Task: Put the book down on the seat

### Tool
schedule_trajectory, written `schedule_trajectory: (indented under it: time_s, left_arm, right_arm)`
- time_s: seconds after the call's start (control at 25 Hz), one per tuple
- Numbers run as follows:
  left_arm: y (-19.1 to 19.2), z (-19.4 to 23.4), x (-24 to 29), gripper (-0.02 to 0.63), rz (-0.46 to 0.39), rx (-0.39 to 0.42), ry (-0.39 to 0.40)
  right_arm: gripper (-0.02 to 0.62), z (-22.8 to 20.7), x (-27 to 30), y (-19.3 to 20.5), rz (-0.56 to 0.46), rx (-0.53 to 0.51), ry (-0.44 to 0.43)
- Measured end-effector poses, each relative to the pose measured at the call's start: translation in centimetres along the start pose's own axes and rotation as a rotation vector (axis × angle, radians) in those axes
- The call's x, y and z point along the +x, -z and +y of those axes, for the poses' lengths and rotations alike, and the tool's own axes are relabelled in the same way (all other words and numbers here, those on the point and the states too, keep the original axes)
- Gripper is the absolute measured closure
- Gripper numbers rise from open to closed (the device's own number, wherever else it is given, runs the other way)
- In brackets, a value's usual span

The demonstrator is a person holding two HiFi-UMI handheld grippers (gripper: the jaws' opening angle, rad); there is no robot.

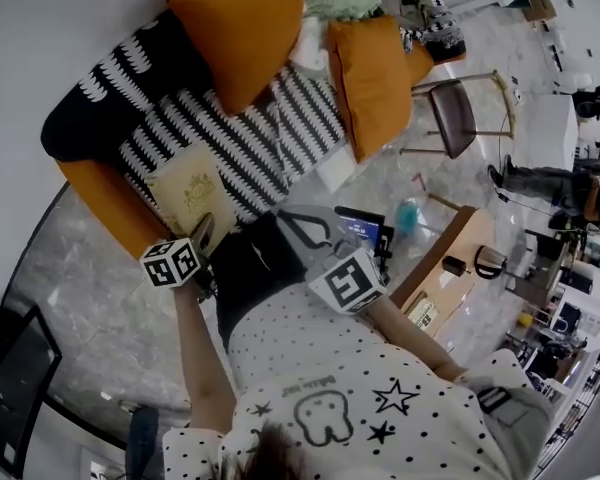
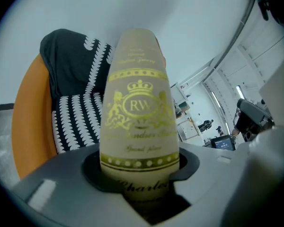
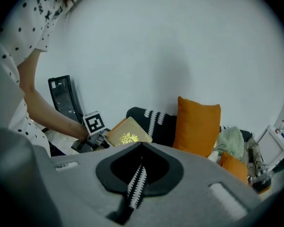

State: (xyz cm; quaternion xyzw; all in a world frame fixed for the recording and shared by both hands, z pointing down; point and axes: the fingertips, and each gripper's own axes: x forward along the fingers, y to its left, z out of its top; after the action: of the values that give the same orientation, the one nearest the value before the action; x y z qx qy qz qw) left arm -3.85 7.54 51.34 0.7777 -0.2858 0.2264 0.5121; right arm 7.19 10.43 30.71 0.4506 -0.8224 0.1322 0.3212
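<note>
On the book (image 2: 139, 126): gold "RW", "Charles"

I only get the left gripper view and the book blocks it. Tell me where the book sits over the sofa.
Observer: In the head view the book, clamped in the left gripper, is over the striped seat, at the edge by the sofa's orange side. I can't tell if it touches yet.
Operator: Check the seat for clutter.
Observer: Two orange cushions lie farther along, both apart from the book.
Operator: Report the right gripper.
Observer: The right gripper is off to the book's right and not touching it. Its jaws are all but together, holding nothing.
</note>
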Motion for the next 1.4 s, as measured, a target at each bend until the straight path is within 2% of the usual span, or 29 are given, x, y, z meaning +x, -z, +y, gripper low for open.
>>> schedule_trajectory:
  time_s: [0.24,0.56,0.92,1.2,1.4]
  left_arm:
    - [0.9,1.9,1.5,0.377,0.008,-0.052,-0.028]
    - [1.3,4.0,3.1,0.377,-0.006,-0.078,-0.056]
    - [1.2,5.9,5.0,0.377,-0.027,-0.145,-0.025]
    - [1.5,6.1,6.4,0.377,-0.023,-0.183,0.007]
    - [0.9,6.7,8.1,0.377,-0.04,-0.214,0.026]
  right_arm:
    - [0.594,-0.5,-0.5,0.5,0.033,0.03,0.037]
    - [0.594,-0.2,-0.2,1.9,0.029,0.066,0.048]
    - [0.594,-0.5,1.3,1.3,0.037,0.065,0.033]
    - [0.594,-2.0,2.0,0.1,0.01,0.111,0.092]
    - [0.594,-2.1,3.4,0.3,0.009,0.106,0.096]
